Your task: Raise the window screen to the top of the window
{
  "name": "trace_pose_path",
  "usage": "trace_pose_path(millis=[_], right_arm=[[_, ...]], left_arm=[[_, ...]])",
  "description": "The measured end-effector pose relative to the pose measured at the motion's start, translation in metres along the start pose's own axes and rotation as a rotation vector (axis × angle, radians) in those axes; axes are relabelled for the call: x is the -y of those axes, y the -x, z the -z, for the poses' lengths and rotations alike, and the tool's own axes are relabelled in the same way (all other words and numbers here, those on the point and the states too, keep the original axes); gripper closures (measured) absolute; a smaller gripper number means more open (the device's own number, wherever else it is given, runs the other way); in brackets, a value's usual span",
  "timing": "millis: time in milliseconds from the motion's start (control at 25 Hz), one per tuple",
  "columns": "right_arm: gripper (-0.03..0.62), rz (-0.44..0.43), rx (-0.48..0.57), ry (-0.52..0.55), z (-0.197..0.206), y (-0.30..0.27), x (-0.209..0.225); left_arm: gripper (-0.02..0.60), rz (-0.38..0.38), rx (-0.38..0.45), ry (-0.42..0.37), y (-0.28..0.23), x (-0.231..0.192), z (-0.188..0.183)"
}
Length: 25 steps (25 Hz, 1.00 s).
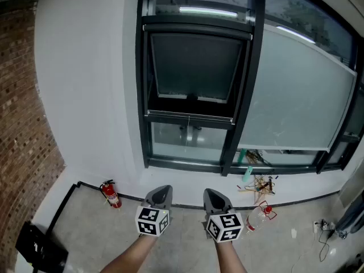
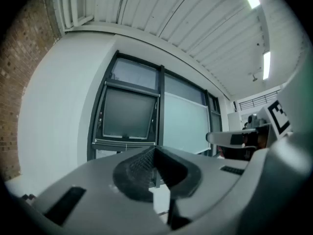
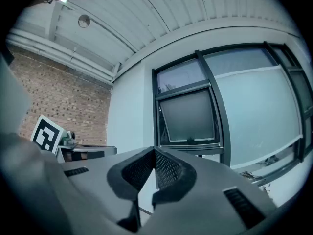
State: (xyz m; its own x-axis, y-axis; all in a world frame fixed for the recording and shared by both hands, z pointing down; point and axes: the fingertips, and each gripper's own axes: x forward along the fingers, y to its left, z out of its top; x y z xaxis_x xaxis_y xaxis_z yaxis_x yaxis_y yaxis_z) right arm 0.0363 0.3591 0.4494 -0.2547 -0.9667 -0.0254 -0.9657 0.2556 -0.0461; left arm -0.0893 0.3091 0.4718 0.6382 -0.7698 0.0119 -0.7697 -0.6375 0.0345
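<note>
Well apart from the window screen (image 1: 196, 67), the left tongs (image 1: 161, 190) and right tongs (image 1: 214, 194) hung pressed together, empty; raising apparently had not begun.

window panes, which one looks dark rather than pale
The middle pane of the narrow left column: dark grey, while the wide right pane is pale and frosted and the small pane below is light.

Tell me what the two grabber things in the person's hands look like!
Both are smooth grey, narrowing to a pointed beak. The left gripper and right gripper each carry a white cube printed with black square markers. Inside, the pads are dark with a criss-cross mesh. The forearms are bare, no sleeves showing.
</note>
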Motion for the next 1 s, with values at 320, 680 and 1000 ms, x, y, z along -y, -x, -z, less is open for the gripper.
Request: trace_pose_path(millis=[320, 680, 1000], right_arm=[[0.586, -0.019, 0.018, 0.000, -0.001, 0.004, 0.005], [0.585, -0.018, 0.032, -0.039, 0.001, 0.017, 0.021], [0.585, -0.053, 0.007, 0.029, 0.006, 0.041, 0.035]], left_arm=[[0.581, 0.013, 0.014, -0.007, -0.001, 0.013, 0.001], [0.580, 0.001, 0.041, -0.005, 0.004, 0.024, -0.002], [0.581, -0.008, 0.022, -0.015, 0.004, 0.055, 0.007]])
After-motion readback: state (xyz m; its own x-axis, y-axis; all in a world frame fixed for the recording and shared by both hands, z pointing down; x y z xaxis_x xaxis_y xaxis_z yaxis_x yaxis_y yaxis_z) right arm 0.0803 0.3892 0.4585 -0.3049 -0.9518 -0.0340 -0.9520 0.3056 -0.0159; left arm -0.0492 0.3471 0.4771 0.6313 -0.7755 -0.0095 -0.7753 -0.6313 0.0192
